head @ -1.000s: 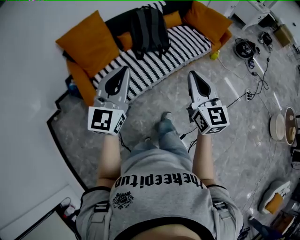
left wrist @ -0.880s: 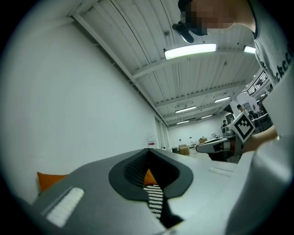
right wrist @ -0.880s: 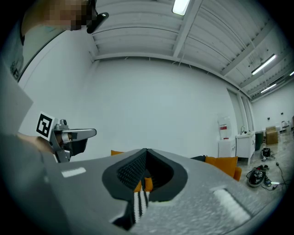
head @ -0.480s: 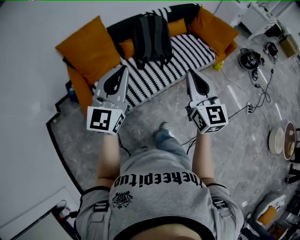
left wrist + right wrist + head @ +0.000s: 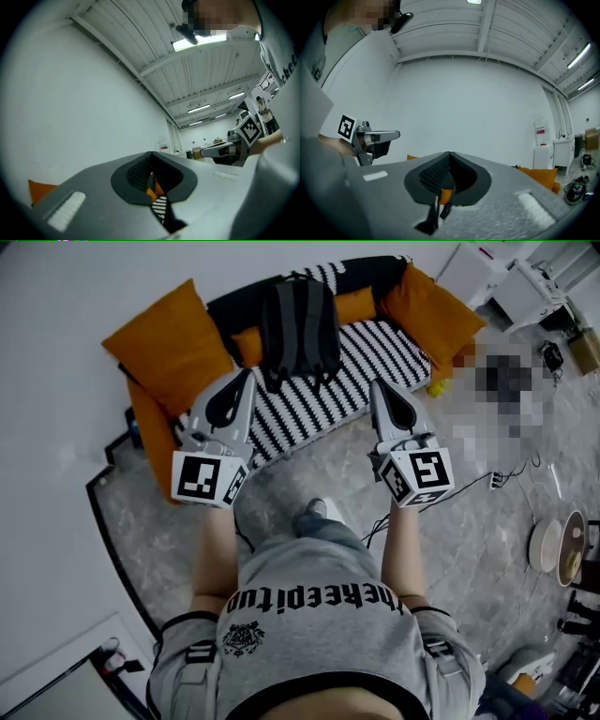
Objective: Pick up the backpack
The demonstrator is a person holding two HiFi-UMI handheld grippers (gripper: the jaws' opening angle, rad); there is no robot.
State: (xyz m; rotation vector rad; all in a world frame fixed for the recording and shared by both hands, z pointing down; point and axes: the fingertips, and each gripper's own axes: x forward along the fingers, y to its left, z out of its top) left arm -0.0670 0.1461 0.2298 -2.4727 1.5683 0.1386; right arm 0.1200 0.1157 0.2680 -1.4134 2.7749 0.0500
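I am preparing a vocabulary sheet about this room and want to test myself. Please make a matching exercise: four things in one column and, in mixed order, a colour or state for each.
Things:
1. backpack
2. big cushion at the sofa's left end
3. sofa seat
4. right tongs

Descriptions:
a. black and white stripes
b. shut, holding nothing
c. orange
d. dark grey and black, standing upright

Pairs: 1-d, 2-c, 3-a, 4-b
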